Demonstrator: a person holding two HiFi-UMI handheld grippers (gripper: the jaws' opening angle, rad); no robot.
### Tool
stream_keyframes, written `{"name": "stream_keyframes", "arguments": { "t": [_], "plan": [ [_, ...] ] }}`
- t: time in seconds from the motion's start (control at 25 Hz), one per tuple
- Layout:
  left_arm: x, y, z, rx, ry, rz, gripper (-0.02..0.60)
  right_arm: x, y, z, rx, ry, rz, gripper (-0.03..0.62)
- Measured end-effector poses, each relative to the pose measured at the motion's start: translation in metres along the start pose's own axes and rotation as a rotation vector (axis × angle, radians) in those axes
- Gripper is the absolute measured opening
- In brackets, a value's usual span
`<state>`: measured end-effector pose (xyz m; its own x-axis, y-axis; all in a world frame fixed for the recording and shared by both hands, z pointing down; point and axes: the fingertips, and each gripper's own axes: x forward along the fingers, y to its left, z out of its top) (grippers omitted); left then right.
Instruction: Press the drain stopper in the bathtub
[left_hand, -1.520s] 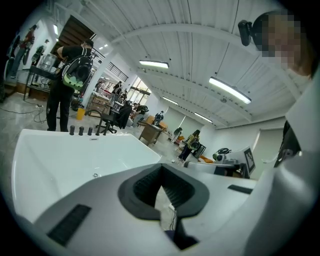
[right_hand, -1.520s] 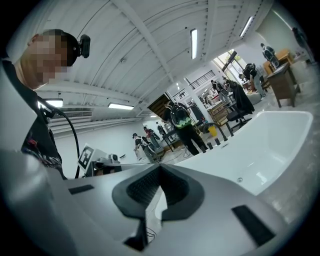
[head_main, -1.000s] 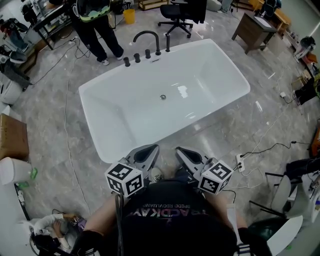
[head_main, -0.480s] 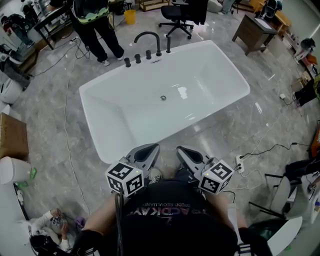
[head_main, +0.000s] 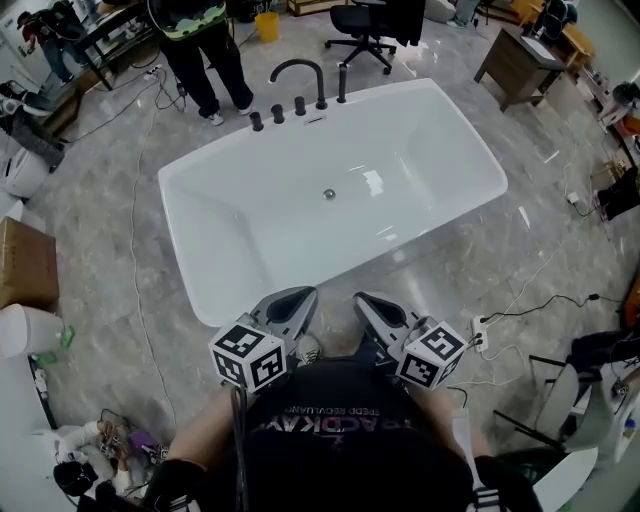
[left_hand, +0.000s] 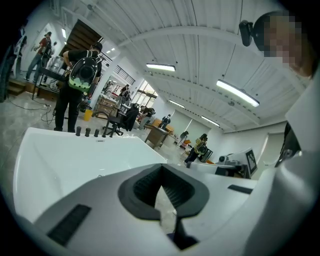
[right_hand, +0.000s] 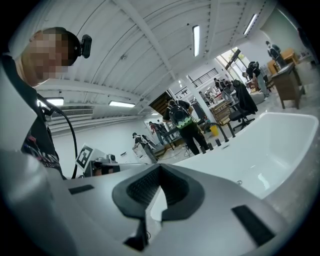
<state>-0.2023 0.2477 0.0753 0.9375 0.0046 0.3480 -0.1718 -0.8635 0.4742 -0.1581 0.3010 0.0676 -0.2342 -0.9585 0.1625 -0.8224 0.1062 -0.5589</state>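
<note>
Grey marble floor (head_main: 110, 250) all round the white bathtub (head_main: 470, 150), drain stopper (head_main: 328, 194) sitting mid-bottom, well apart from the left gripper (head_main: 304, 295) and right gripper (head_main: 361, 299), both held back outside its near rim with jaws together and empty, I'd guess because closed tips suit pressing it.

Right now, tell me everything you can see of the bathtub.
The bathtub is a glossy white, rectangular freestanding tub, empty, standing on the grey marbled floor. A small round metal drain stopper sits in the middle of its bottom. A black arched faucet and black knobs stand along its far rim.
</note>
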Motion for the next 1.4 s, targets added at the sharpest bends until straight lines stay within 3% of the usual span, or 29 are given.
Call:
{"name": "stream_keyframes", "arguments": {
  "t": [0.32, 0.88, 1.4],
  "plan": [
    [0.058, -0.005, 0.023, -0.021, -0.026, 0.070, 0.006, -0.002, -0.056, 0.040, -0.001, 0.039, 0.076, 0.013],
    [0.161, -0.013, 0.052, -0.043, 0.001, 0.195, 0.006, -0.009, -0.157, 0.095, 0.060, 0.094, 0.180, 0.013],
    [0.199, -0.016, 0.067, -0.102, -0.045, 0.307, 0.006, -0.014, -0.209, 0.120, 0.067, 0.157, 0.259, 0.014]
  ]
}}
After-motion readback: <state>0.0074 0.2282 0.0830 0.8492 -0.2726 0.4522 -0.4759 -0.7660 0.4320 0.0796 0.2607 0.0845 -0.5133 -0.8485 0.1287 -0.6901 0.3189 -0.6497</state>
